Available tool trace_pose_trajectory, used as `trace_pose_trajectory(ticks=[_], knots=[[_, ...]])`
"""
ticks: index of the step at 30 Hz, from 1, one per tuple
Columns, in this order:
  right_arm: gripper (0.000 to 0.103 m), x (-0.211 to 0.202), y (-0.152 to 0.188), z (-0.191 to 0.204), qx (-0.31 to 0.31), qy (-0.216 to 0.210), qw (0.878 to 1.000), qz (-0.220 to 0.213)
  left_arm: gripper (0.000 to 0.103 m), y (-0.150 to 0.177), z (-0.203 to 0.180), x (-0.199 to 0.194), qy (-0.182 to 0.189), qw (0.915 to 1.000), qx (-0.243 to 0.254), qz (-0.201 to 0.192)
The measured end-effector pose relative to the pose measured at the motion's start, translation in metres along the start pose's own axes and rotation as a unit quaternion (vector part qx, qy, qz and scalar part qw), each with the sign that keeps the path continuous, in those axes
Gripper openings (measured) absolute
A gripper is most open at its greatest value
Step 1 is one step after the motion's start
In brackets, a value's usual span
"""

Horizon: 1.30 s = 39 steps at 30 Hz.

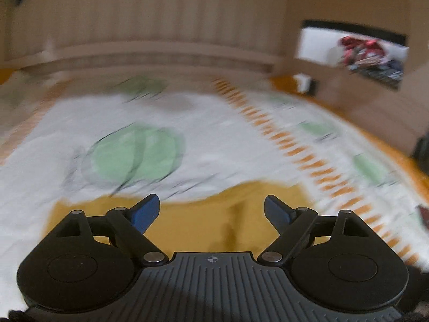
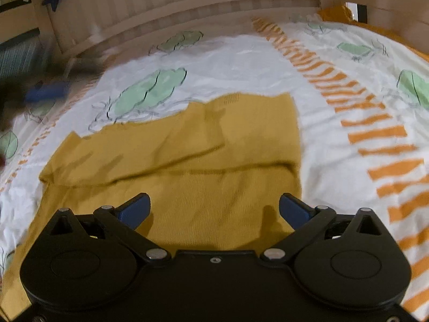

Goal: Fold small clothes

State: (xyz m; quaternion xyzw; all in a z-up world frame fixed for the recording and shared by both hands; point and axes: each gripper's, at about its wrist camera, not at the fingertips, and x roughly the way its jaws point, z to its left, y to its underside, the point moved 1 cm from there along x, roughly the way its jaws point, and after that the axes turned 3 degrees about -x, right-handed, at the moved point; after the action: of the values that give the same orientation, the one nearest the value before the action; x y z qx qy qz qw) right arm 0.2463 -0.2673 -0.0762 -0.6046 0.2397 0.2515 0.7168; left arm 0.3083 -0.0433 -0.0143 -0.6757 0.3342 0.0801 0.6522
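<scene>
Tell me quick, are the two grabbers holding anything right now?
Left gripper: open, holding nothing, above the yellow garment.
Right gripper: open, holding nothing, above the same garment.

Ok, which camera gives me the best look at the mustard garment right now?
The right wrist view: the mustard garment lies sharp and nearly whole on the bedspread, its folded-over layer visible. The left wrist view is motion-blurred and shows only a small patch of it beyond the fingers.
</scene>
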Motion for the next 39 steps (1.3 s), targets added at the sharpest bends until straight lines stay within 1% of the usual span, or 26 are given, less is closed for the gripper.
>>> trace_pose_trajectory(ticks=[2, 4, 7, 9, 10, 11, 14, 17, 24, 25, 27, 28, 29, 30, 31, 32, 34, 37, 39], knots=[[0.101, 0.002, -0.010, -0.001, -0.003, 0.000, 1.000, -0.010, 0.085, 0.017, 0.025, -0.002, -0.031, 0.9992, -0.017, 0.020], [0.100, 0.007, -0.020, 0.000, -0.009, -0.001, 1.000, -0.017, 0.085, 0.037, 0.052, -0.002, -0.060, 0.9966, -0.037, 0.042], [0.092, 0.018, -0.032, 0.004, -0.024, -0.004, 0.999, -0.025, 0.085, 0.058, 0.079, -0.003, -0.094, 0.9917, -0.058, 0.065], [0.084, 0.028, -0.038, 0.007, -0.035, -0.004, 0.999, -0.023, 0.085, 0.069, 0.092, -0.005, -0.105, 0.9893, -0.068, 0.074], [0.079, 0.033, -0.040, 0.008, -0.039, -0.003, 0.999, -0.021, 0.085, 0.076, 0.096, -0.004, -0.110, 0.9884, -0.069, 0.078], [0.076, 0.038, -0.043, 0.009, -0.043, -0.002, 0.999, -0.019, 0.085, 0.081, 0.102, -0.005, -0.113, 0.9881, -0.067, 0.080], [0.075, 0.054, -0.050, 0.010, -0.049, 0.001, 0.999, -0.012, 0.085, 0.097, 0.106, 0.005, -0.119, 0.9864, -0.060, 0.097], [0.075, 0.067, -0.055, 0.010, -0.052, 0.002, 0.999, -0.002, 0.087, 0.107, 0.107, 0.005, -0.117, 0.9883, -0.063, 0.075], [0.075, 0.102, -0.061, 0.007, -0.048, 0.001, 0.999, 0.024, 0.090, 0.114, 0.110, 0.006, -0.109, 0.9886, -0.074, 0.073], [0.074, 0.106, -0.060, 0.006, -0.046, -0.001, 0.999, 0.029, 0.091, 0.114, 0.110, 0.006, -0.109, 0.9886, -0.074, 0.073], [0.067, 0.110, -0.059, 0.007, -0.045, -0.001, 0.998, 0.035, 0.092, 0.116, 0.110, 0.008, -0.111, 0.9886, -0.072, 0.072], [0.059, 0.111, -0.059, 0.008, -0.046, -0.003, 0.998, 0.035, 0.092, 0.116, 0.109, 0.008, -0.112, 0.9886, -0.071, 0.071], [0.044, 0.110, -0.060, 0.010, -0.048, -0.005, 0.998, 0.034, 0.093, 0.116, 0.109, 0.008, -0.112, 0.9886, -0.071, 0.071], [0.035, 0.109, -0.062, 0.012, -0.051, -0.007, 0.998, 0.034, 0.093, 0.117, 0.110, 0.008, -0.111, 0.9886, -0.072, 0.071], [0.019, 0.108, -0.064, 0.014, -0.053, -0.008, 0.998, 0.035, 0.093, 0.117, 0.110, 0.008, -0.111, 0.9887, -0.073, 0.071], [0.015, 0.106, -0.066, 0.015, -0.052, -0.017, 0.998, 0.038, 0.093, 0.117, 0.110, 0.008, -0.110, 0.9887, -0.073, 0.070], [0.013, 0.094, -0.071, 0.017, -0.053, -0.031, 0.998, 0.026, 0.093, 0.117, 0.110, 0.008, -0.110, 0.9887, -0.074, 0.070], [0.013, 0.070, -0.080, 0.018, -0.069, -0.017, 0.997, -0.010, 0.093, 0.116, 0.110, 0.008, -0.110, 0.9887, -0.073, 0.070], [0.013, 0.057, -0.085, 0.009, -0.061, -0.007, 0.998, -0.024, 0.093, 0.116, 0.110, 0.008, -0.110, 0.9887, -0.074, 0.070]])
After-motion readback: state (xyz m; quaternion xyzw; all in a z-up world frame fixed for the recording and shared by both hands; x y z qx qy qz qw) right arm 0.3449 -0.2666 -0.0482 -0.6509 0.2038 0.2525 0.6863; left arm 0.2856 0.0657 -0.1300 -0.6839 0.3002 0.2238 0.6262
